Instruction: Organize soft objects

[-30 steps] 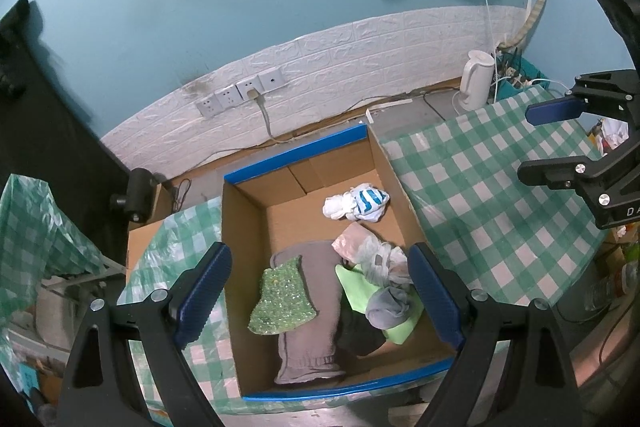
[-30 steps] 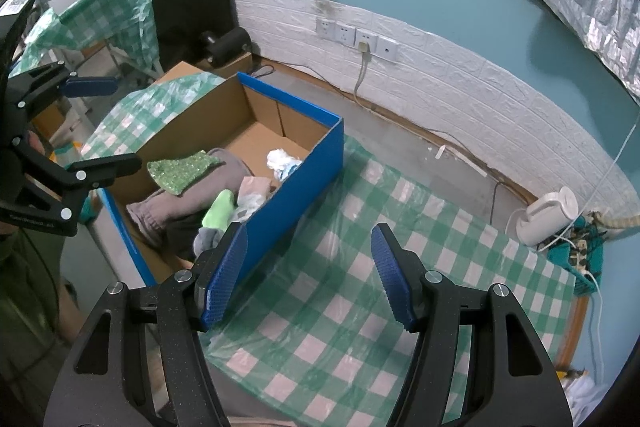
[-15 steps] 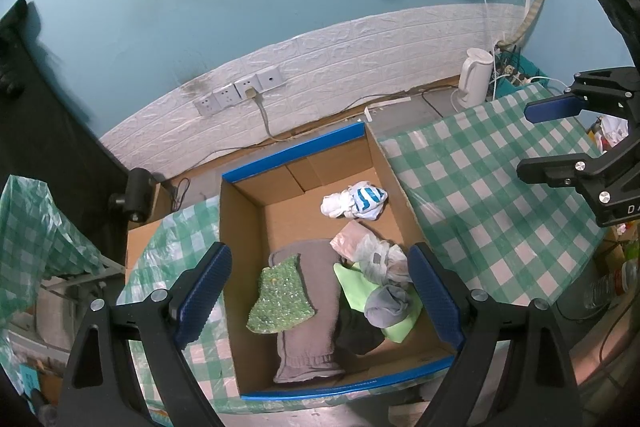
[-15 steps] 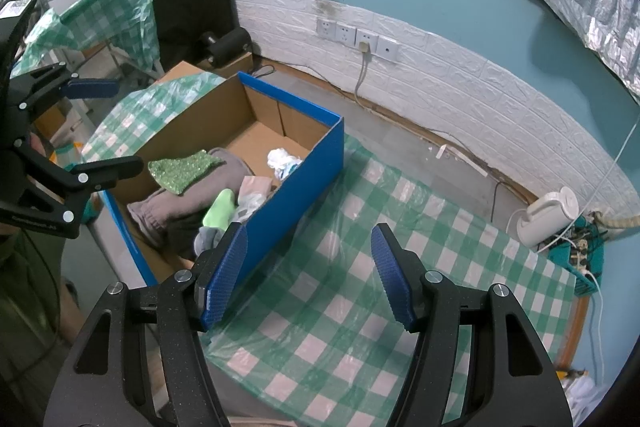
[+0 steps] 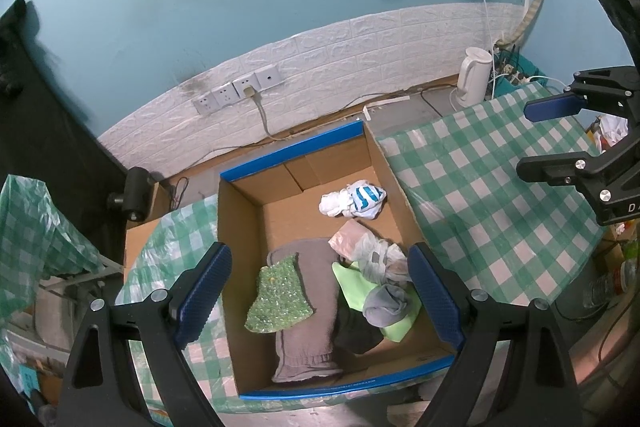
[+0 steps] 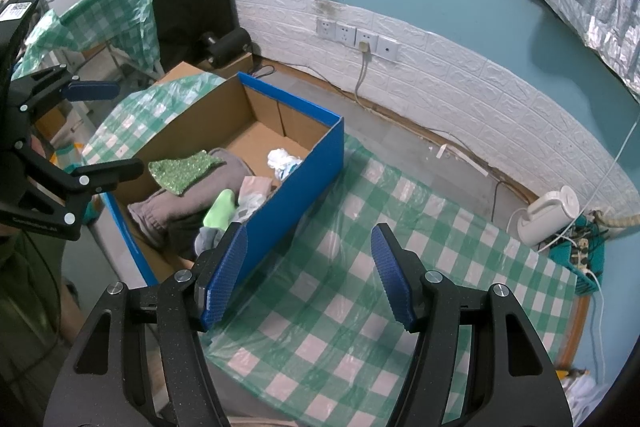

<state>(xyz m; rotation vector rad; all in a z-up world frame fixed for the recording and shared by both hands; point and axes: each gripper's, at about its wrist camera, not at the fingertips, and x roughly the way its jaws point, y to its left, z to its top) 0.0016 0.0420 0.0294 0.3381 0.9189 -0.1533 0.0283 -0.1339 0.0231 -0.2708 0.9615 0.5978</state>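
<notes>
Both tools spread and empty, left tool (image 5: 318, 291) over the cardboard box (image 5: 244, 211); limp green sequined cloth (image 5: 278, 301) wants a mid-fold pinch

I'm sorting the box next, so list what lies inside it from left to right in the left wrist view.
Green sequin cloth → grey trousers → lime cloth → grey sock. The white-and-blue bundle lies farther back, so it is left out of the order.

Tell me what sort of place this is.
Probably a makeshift room in a home or workshop: a table under a green checked plastic tablecloth, a white kettle on the floor, and wall sockets on brick-pattern panelling.
</notes>
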